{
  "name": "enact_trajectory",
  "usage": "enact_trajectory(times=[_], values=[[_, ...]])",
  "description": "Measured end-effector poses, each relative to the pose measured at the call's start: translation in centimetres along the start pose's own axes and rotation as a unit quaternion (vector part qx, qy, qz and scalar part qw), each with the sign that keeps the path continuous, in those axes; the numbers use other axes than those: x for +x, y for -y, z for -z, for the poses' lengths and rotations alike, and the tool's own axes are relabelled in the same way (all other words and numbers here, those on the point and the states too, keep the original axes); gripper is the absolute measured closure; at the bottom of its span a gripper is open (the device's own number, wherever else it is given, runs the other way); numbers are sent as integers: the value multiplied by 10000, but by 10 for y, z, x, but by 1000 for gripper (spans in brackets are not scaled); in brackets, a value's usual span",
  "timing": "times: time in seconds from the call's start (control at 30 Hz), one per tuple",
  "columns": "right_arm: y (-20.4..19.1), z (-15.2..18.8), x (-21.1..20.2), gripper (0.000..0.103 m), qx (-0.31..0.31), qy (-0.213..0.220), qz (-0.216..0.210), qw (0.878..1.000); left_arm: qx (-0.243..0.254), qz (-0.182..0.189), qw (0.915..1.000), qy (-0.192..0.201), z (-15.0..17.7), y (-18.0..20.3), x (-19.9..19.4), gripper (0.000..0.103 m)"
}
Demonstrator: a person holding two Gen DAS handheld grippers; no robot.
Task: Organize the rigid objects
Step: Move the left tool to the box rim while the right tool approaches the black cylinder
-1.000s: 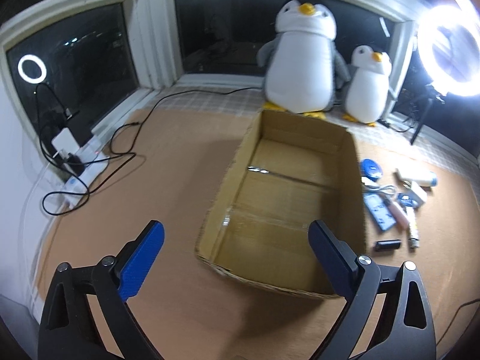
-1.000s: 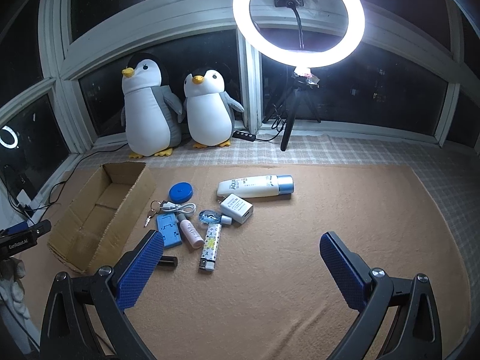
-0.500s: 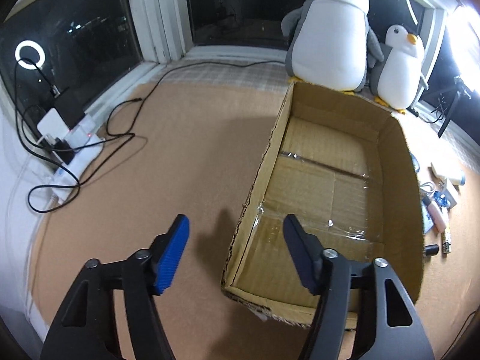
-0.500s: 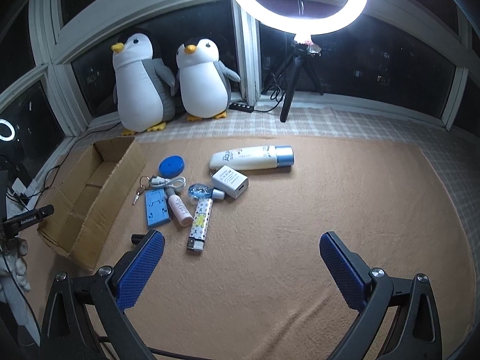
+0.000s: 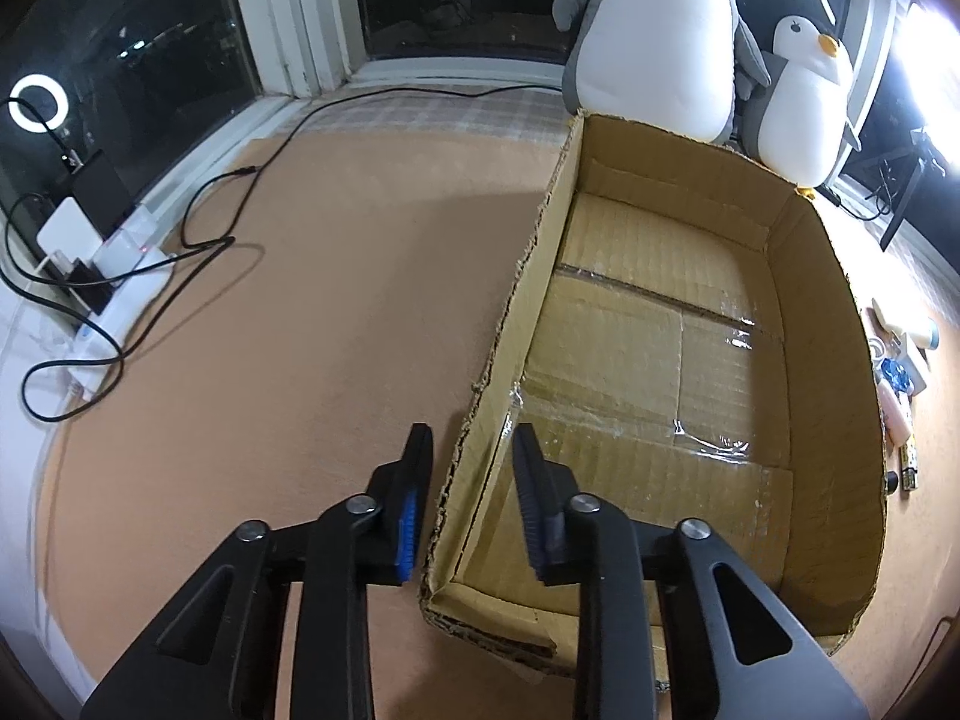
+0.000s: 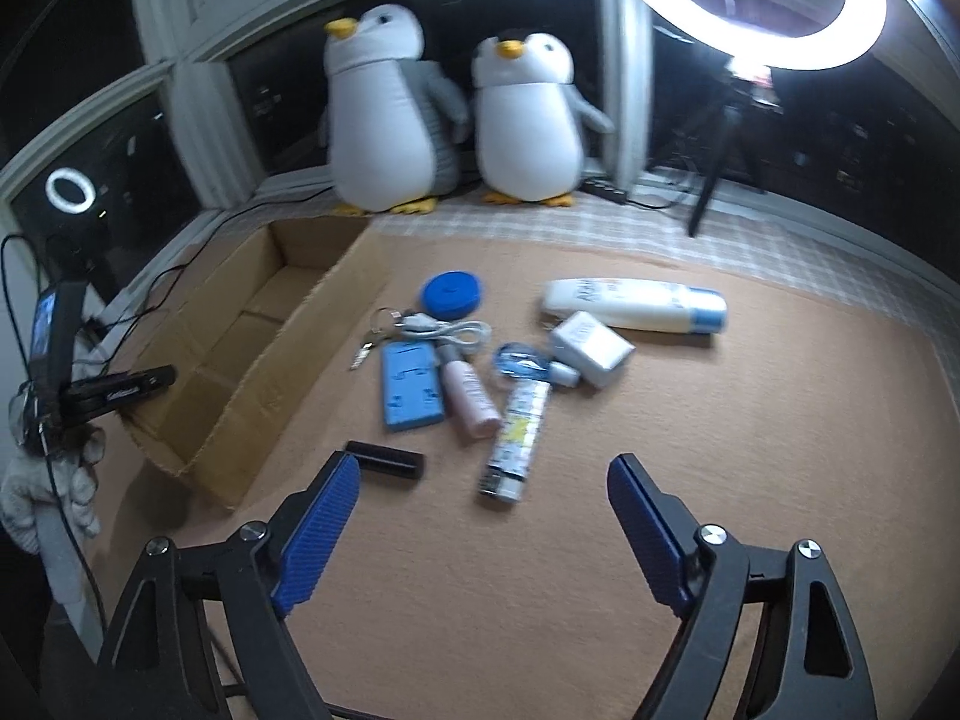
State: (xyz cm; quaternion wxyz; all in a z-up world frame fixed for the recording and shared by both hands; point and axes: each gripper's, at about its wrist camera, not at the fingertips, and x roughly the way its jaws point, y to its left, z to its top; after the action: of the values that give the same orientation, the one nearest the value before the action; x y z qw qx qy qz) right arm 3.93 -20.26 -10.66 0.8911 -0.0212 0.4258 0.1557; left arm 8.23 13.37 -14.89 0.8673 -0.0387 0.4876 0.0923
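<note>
An open, empty cardboard box (image 5: 816,324) lies on the tan mat; it also shows in the right wrist view (image 6: 252,372). My left gripper (image 5: 471,450) straddles the box's left wall near its front corner, one finger outside and one inside, the jaws narrowed but with gaps to the cardboard. My right gripper (image 6: 480,474) is open and empty above the mat, just short of a black tube (image 6: 387,459) and a patterned stick (image 6: 516,435). Beyond lie a blue case (image 6: 411,384), pink bottle (image 6: 468,396), white lotion bottle (image 6: 636,305), white box (image 6: 591,348) and blue round lid (image 6: 451,294).
Two plush penguins (image 6: 384,120) stand on the sill behind the box. A ring light on a tripod (image 6: 744,6) stands at the back right. A power strip with black cables (image 5: 114,276) lies left of the box. A cable and keys (image 6: 420,324) lie among the items.
My left gripper has moved forward to the box's left wall and its jaws have narrowed around it. My right gripper has moved closer to the loose items and stayed open.
</note>
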Motion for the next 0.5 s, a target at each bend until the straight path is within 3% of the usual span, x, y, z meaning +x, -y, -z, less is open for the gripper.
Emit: enact_trajectory(times=[0.2,0.5], values=[[-23,-5,31,38,-735,-361,-458,9956,93,-52,9999,-21,1,1,4,84],[-43,-9,72,46,-1653,-926,-676,9796,77,-48,9999,-67,1,0,9,85]])
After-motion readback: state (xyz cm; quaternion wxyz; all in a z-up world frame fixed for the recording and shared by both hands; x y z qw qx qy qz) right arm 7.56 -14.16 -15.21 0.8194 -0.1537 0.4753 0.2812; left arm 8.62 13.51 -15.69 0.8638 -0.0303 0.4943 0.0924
